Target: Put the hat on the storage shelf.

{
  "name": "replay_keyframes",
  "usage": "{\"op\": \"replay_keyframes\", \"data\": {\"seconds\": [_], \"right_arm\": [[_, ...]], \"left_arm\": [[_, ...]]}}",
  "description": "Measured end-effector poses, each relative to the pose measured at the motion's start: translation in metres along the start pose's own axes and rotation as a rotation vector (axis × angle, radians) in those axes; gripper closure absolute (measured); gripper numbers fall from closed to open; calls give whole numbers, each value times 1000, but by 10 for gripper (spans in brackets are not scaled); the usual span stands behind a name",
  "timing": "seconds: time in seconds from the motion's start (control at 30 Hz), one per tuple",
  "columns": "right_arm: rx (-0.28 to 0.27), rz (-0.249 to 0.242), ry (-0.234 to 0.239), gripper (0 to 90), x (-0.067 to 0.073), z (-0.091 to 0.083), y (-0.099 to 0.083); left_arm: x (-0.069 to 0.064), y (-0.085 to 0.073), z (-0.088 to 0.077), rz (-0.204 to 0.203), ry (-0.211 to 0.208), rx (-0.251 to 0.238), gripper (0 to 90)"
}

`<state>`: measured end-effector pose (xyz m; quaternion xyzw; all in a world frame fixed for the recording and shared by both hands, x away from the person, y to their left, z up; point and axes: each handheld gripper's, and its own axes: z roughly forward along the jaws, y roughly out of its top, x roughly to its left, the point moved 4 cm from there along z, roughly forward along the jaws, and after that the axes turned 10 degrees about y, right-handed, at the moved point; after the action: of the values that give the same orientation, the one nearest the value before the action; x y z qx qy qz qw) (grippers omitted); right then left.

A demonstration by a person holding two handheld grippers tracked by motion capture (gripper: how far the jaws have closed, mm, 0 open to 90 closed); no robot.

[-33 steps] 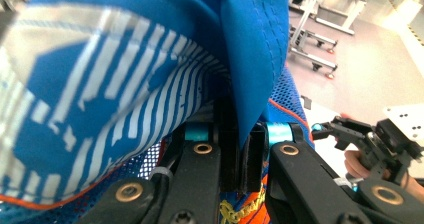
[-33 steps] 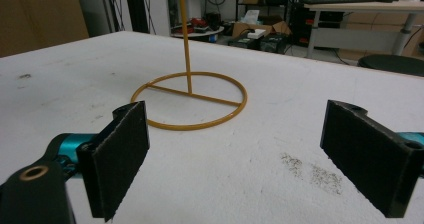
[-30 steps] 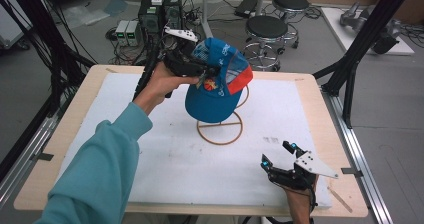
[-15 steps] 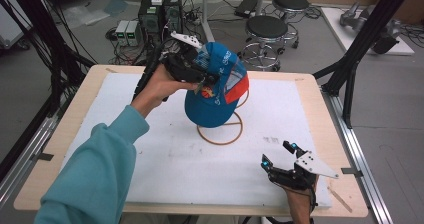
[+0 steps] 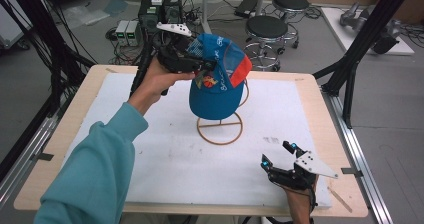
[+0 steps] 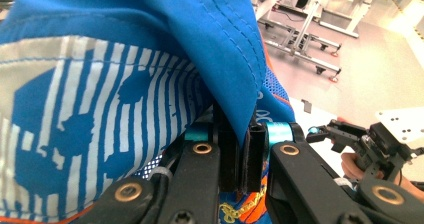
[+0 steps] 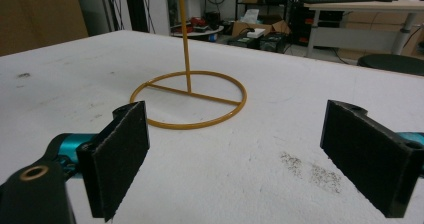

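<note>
The left gripper [image 5: 202, 64] has its jaws closed tight on the fabric of the blue cap [image 5: 217, 84], which hangs above the ring base of the yellow wire stand [image 5: 220, 129] at the middle of the white table mat [image 5: 150, 149]. Compared with a second ago, the cap is turned a little more, so its orange brim now points up and away from the person. The right gripper [image 5: 279, 154] has not moved: it rests near the front right corner with jaws wide apart and nothing between them.
</note>
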<state>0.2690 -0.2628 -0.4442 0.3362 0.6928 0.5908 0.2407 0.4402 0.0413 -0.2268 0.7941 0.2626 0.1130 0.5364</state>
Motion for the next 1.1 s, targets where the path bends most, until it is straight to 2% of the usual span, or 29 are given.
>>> {"op": "replay_keyframes", "data": {"seconds": [0.27,0.4,0.57,0.7,0.9,1.03,1.1], "right_arm": [[4,8,1,112,0,0,-1],[1,7,1,112,0,-1,-1],[2,9,-3,112,-1,-2,-3],[5,11,-5,112,0,-4,-3],[7,14,-12,112,-2,-6,-5],[10,11,-14,112,-3,-6,-6],[12,9,-14,112,-3,-6,-6]], "left_arm": [[-7,25,2,34,19,-25,884],[-10,32,8,19,0,-49,884],[-15,23,26,28,-18,19,884],[-13,17,37,7,-27,37,883],[-9,11,36,-1,-21,64,869],[-5,6,32,-28,-24,62,839],[-4,6,30,-28,-23,63,814]]}}
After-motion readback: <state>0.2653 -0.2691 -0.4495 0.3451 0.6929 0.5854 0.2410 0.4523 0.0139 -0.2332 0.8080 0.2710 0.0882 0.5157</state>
